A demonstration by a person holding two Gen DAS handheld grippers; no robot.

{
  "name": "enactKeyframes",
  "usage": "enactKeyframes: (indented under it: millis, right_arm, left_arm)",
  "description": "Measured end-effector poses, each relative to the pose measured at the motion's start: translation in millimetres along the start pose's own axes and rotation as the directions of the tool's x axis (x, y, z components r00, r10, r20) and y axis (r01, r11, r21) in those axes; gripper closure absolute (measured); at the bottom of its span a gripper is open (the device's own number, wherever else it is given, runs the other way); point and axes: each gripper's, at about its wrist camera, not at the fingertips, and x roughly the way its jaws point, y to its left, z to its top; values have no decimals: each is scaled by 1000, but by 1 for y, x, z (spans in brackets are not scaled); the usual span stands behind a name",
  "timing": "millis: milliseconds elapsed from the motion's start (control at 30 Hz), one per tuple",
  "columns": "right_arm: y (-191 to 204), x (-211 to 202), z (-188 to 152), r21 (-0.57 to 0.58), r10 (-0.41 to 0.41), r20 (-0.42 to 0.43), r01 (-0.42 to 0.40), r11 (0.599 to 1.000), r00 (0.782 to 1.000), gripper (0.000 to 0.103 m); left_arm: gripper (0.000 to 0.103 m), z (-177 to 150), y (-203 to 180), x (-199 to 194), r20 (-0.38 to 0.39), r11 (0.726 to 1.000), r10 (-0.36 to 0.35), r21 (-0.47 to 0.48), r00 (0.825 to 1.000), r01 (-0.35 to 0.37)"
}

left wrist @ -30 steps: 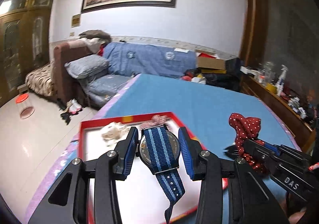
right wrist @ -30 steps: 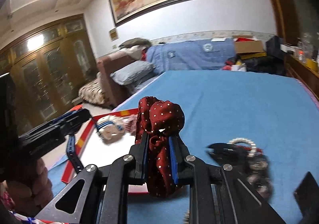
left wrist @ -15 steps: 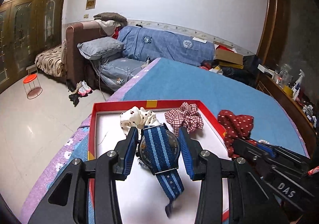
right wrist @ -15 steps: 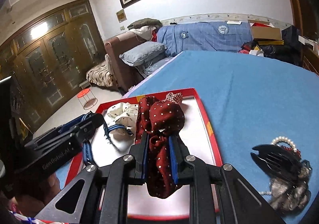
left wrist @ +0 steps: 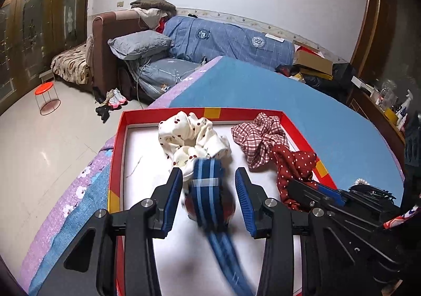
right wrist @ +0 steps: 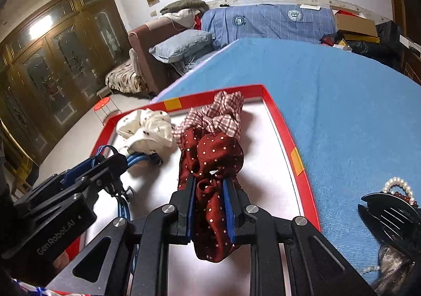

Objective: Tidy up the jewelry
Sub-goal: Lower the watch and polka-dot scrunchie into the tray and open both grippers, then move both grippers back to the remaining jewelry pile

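Observation:
My left gripper (left wrist: pixel 208 175) is shut on a watch (left wrist: pixel 209 204) with a blue striped strap, low over the white floor of a red-rimmed box (left wrist: pixel 118 143). The strap hangs blurred toward the camera. My right gripper (right wrist: pixel 209 181) is shut on a dark red polka-dot scrunchie (right wrist: pixel 213 151), held above the right half of the same box (right wrist: pixel 288 135). In the box lie a white cherry-print scrunchie (left wrist: pixel 189 138) and a red plaid scrunchie (left wrist: pixel 259 135), both just ahead of the grippers. From the left wrist view the polka-dot scrunchie (left wrist: pixel 294 164) hangs near the box's right rim.
The box sits on a blue bed cover (right wrist: pixel 355 90). To the right of the box lie a black hair claw (right wrist: pixel 389 214) and a pearl bracelet (right wrist: pixel 397 184). The bed's left edge drops to a tiled floor (left wrist: pixel 47 138) with a sofa beyond.
Both grippers have moved forward and down over the red box, each keeping hold of its item. The scrunchies in the box now lie close ahead. The watch strap swings.

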Motion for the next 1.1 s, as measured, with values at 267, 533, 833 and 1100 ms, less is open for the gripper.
enactKeyframes:
  millis: [267, 533, 833, 1100]
  right_arm:
    - [-3, 12, -3, 11, -5, -24, 5, 1000, 1000, 78]
    - [-6, 13, -4, 15, -8, -37, 8, 1000, 999, 71]
    - [-5, 5, -3, 21, 6, -26, -5, 1000, 1000, 51]
    - [-10, -28, 2, 42, 28, 55, -31, 999, 998, 51]
  left_arm:
    - [63, -4, -4, -1, 4, 1000, 4, 17, 1000, -4]
    - [63, -4, -3, 0, 6, 1000, 3, 16, 1000, -3]
    - [62, -5, -1, -2, 8, 1000, -2, 7, 1000, 2]
    - [62, -4, -4, -14, 32, 1000, -15, 5, 999, 14]
